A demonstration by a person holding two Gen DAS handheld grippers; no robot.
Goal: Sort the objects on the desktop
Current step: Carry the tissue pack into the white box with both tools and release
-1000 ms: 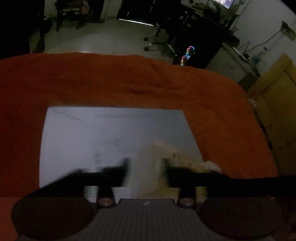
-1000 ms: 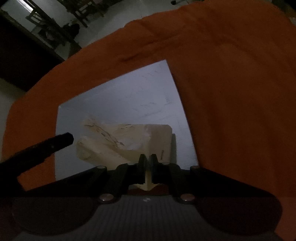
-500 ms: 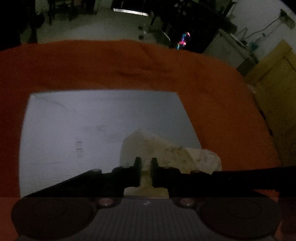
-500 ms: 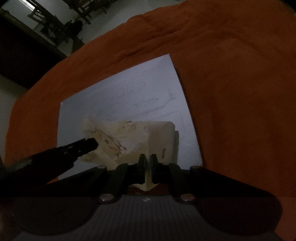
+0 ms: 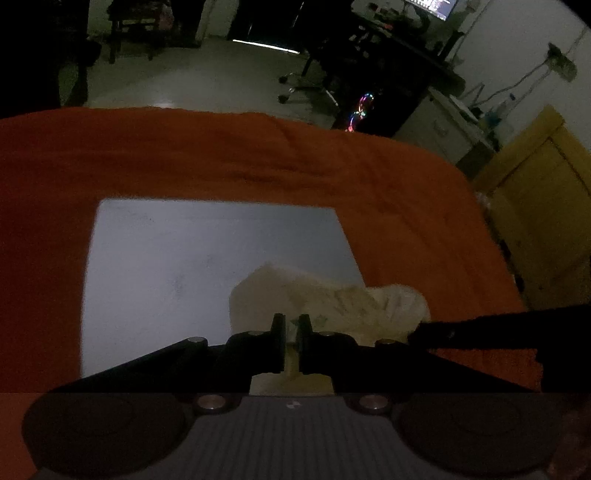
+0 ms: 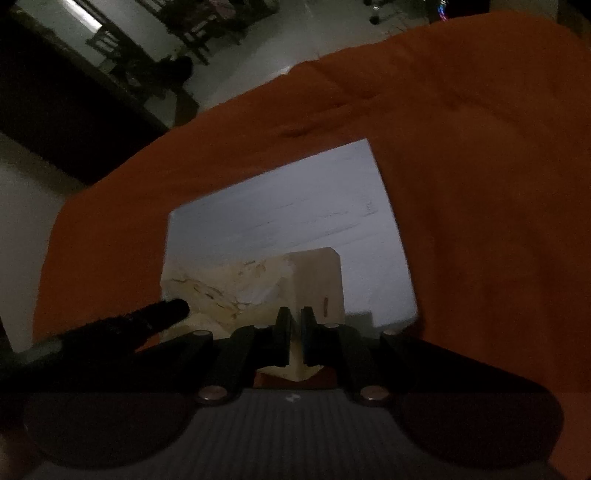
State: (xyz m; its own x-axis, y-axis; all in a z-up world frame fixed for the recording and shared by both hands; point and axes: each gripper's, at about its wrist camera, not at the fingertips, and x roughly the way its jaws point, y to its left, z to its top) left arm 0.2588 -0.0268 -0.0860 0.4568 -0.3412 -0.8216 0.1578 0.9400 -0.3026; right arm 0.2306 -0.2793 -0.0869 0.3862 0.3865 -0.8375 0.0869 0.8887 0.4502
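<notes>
Both hand-held grippers, left [image 5: 291,325] and right [image 6: 293,325], pinch the cream bag [image 5: 332,302].

- A dim room in a home that doubles as a workspace.
- Far right stands a dark desk [image 5: 406,48] with a lit monitor [image 5: 432,5], a wheeled office chair [image 5: 314,74] and a computer case glowing with coloured lights [image 5: 360,110].
- Far left, wooden chairs [image 5: 133,29] stand on a bare pale floor [image 5: 207,74].
- An orange cloth [image 5: 221,155] covers the worktop.
- A yellow wooden door [image 5: 546,206] is at the right.
</notes>
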